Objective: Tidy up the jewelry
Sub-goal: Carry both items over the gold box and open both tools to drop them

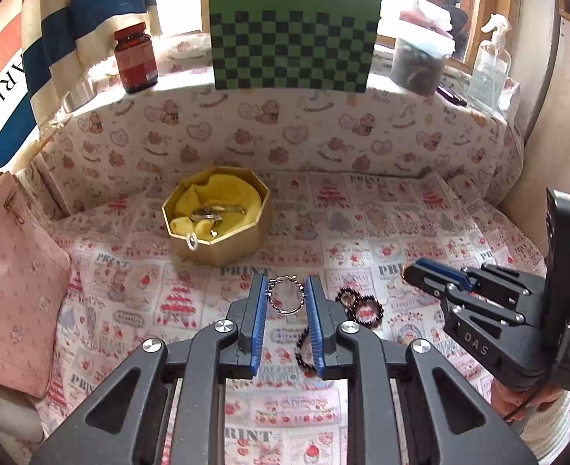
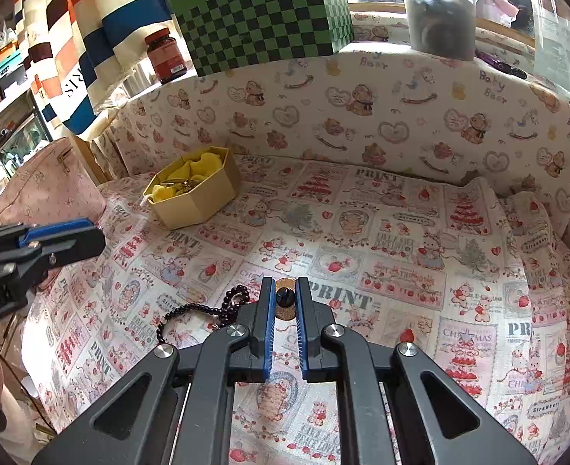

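Note:
My left gripper point(image 1: 286, 294) is shut on a thin silver ring point(image 1: 281, 279), held upright between its blue pads above the cloth. A gold octagonal box point(image 1: 215, 217) lined with yellow cloth sits beyond it, with metal jewelry inside. Dark bead bracelets point(image 1: 358, 306) lie on the cloth just right of the left fingers. My right gripper point(image 2: 285, 288) is shut on a small black-knobbed piece point(image 2: 285, 296) with a brown disc point(image 2: 286, 312) under it. A dark bead strand point(image 2: 207, 310) lies to its left. The box point(image 2: 195, 193) is far left there.
A printed cloth point(image 2: 401, 271) covers the surface and the raised back ledge. On the ledge stand a green checkered box point(image 1: 292, 38), a red jar point(image 1: 135, 58), a dark tub point(image 1: 418, 62) and a pump bottle point(image 1: 490, 66). A pink bag point(image 1: 9, 283) lies left.

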### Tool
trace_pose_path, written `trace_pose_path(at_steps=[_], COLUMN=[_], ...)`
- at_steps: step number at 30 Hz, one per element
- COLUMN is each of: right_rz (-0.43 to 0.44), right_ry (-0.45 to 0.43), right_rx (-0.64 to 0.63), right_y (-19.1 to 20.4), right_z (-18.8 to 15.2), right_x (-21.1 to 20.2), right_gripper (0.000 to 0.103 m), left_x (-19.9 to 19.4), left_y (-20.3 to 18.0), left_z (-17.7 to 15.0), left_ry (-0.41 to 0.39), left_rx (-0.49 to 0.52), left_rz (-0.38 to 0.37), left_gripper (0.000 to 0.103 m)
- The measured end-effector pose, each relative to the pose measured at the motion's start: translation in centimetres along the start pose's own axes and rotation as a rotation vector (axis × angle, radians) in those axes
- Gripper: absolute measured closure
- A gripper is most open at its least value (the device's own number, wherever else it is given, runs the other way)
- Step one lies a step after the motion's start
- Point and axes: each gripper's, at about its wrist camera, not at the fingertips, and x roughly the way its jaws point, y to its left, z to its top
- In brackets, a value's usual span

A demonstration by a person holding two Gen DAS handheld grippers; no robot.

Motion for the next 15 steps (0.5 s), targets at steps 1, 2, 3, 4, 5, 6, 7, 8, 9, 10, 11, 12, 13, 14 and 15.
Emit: trace_pose_path(at_steps=[1, 2, 3, 4, 5, 6, 7, 8, 9, 10, 11, 12, 13, 14, 15], right_rz=[0.025, 0.057, 0.087, 0.115, 0.133, 0.147, 0.16, 0.169, 0.175, 0.18, 0.183, 0.181, 0.175, 0.171, 0.17], right_ry=[-0.001, -0.001, -0.003, -0.009, -0.017, -0.026, -0.035, -0.045, -0.056, -0.068, -0.079, -0.086, -0.086, -0.085, -0.084], right_rx=[0.015, 0.035, 0.056, 0.079, 0.099, 0.117, 0.133, 0.148, 0.162, 0.175, 0.185, 0.192, 0.198, 0.204, 0.212], right_y=[-0.2, -0.5, -0.8, -1.2, -1.6, -1.9, -2.2, -2.5, -2.8, -3.1, -3.4, -3.6, -3.8, -4.0, -4.2], right_z=[0.1, 0.1, 0.2, 0.3, 0.4, 0.4, 0.5, 0.5, 0.5, 0.5, 0.5, 0.5, 0.6, 0.6, 0.6], right_x=[0.1, 0.1, 0.2, 0.2, 0.2, 0.2, 0.2, 0.1, 0.1, 0.1, 0.1, 0.2, 0.3, 0.6, 0.8], right_gripper=[0.092, 0.092, 0.092, 0.092, 0.092, 0.092, 0.092, 0.092, 0.092, 0.092, 0.092, 0.092, 0.092, 0.092, 0.092], left_x=[0.1, 0.3, 0.6, 0.8, 1.2, 1.6, 2.1, 2.6, 3.3, 3.9, 4.4, 4.8, 5.3, 5.7, 6.1], left_y=[0.7, 1.5, 2.5, 3.3, 4.1, 4.9, 5.6, 6.2, 6.9, 7.4, 8.0, 8.6, 9.2, 9.7, 10.1], left_z=[0.6, 1.1, 1.6, 2.0, 2.4, 2.7, 3.0, 3.3, 3.5, 3.7, 3.8, 3.9, 4.0, 3.9, 3.8], left_ry=[-0.02, -0.034, -0.055, -0.074, -0.088, -0.105, -0.128, -0.144, -0.155, -0.163, -0.171, -0.178, -0.188, -0.202, -0.214], left_rx=[-0.016, -0.031, -0.052, -0.069, -0.086, -0.105, -0.118, -0.125, -0.135, -0.147, -0.16, -0.175, -0.186, -0.197, -0.207], left_rz=[-0.013, -0.024, -0.052, -0.077, -0.087, -0.081, -0.073, -0.068, -0.068, -0.08, -0.1, -0.122, -0.143, -0.159, -0.173], left_gripper=[0.084, 0.084, 0.084, 0.084, 0.084, 0.084, 0.084, 0.084, 0.084, 0.084, 0.084, 0.084, 0.084, 0.084, 0.084])
